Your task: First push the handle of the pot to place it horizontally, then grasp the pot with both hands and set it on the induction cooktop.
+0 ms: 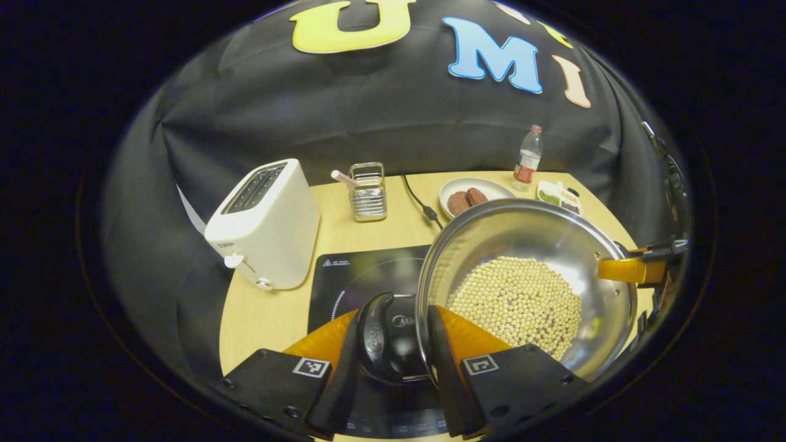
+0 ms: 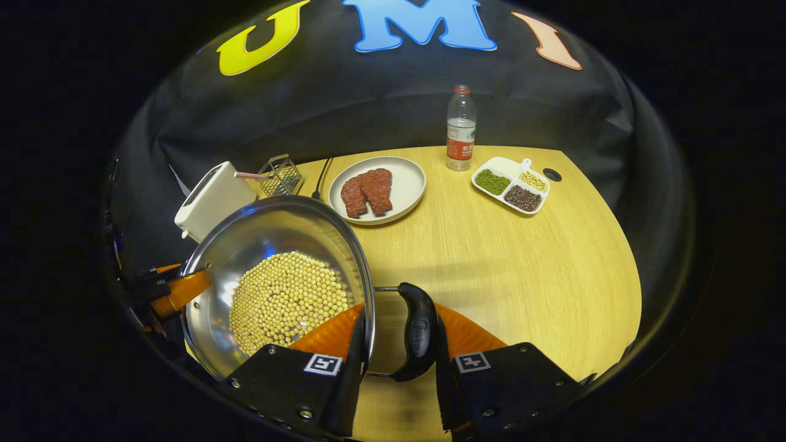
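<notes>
pot (image 1: 528, 288) between both grippers, each handle inside the fingers (image 2: 347, 362).

A rounded light wooden tabletop (image 2: 522, 258) stands against a creased black cloth wall (image 2: 381, 104). Overhead light falls brightly on the tabletop's right portion in the right gripper view.

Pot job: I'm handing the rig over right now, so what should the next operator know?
Left gripper: shut on the pot's left handle.
Right gripper: shut on the right handle.
Pot of beans: held by both handles, tilted, its left part over the cooktop, beside the toaster.
Done: both grasps.
Left: centre the pot over the cooktop, level it, lower it, release.
</notes>
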Tool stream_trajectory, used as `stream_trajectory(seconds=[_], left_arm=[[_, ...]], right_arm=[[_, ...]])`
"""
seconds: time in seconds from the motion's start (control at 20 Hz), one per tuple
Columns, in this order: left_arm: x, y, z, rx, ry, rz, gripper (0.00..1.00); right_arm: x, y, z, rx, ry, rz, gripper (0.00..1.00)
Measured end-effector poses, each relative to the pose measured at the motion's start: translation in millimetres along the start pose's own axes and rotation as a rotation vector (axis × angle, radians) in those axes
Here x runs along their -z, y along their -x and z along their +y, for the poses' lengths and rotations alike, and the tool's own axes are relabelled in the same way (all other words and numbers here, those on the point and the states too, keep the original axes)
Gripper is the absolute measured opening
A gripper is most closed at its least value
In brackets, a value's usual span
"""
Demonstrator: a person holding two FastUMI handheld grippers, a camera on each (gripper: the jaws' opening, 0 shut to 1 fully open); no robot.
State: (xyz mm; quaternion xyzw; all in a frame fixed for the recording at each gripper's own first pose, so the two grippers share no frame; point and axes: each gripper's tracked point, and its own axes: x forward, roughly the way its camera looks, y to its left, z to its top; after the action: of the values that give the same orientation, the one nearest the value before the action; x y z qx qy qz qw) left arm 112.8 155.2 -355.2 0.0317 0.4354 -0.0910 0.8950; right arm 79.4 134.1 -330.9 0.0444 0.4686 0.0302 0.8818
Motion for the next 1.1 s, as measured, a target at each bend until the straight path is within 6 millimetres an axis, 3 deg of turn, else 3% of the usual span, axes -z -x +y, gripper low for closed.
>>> stream_trajectory(seconds=[0.1,0.15,0.6,0.65,0.7,0.85,1.1], left_arm=[[3.9,-2.1,13.9,-0.002,0.015,0.005,0.6],[4.4,-3.1,21.3,-0.004,0.019,0.008,0.64],[11.7,-13.5,75.2,-0.013,-0.002,0.014,0.6],[12.9,-16.5,80.2,-0.011,-0.001,0.015,0.67],[13.9,-19.3,85.4,-0.008,-0.002,0.015,0.64],[13.5,-28.2,97.1,-0.009,-0.012,0.011,0.61],[18.2,-28.7,110.5,0.002,-0.008,0.014,0.64]], right_arm=[[-0.1,-3.9,13.1,-0.001,0.01,-0.001,0.52],[-0.3,-5.5,19.3,0.0,0.013,-0.003,0.52],[8.3,-25.4,72.4,-0.004,0.008,0.004,0.52],[9.2,-27.6,78.1,-0.003,0.004,0.008,0.52],[9.9,-29.7,82.8,-0.002,0.0,0.01,0.52],[10.7,-36.1,94.5,0.001,-0.008,0.012,0.52],[12.4,-42.6,110.1,0.006,-0.012,0.01,0.52]])
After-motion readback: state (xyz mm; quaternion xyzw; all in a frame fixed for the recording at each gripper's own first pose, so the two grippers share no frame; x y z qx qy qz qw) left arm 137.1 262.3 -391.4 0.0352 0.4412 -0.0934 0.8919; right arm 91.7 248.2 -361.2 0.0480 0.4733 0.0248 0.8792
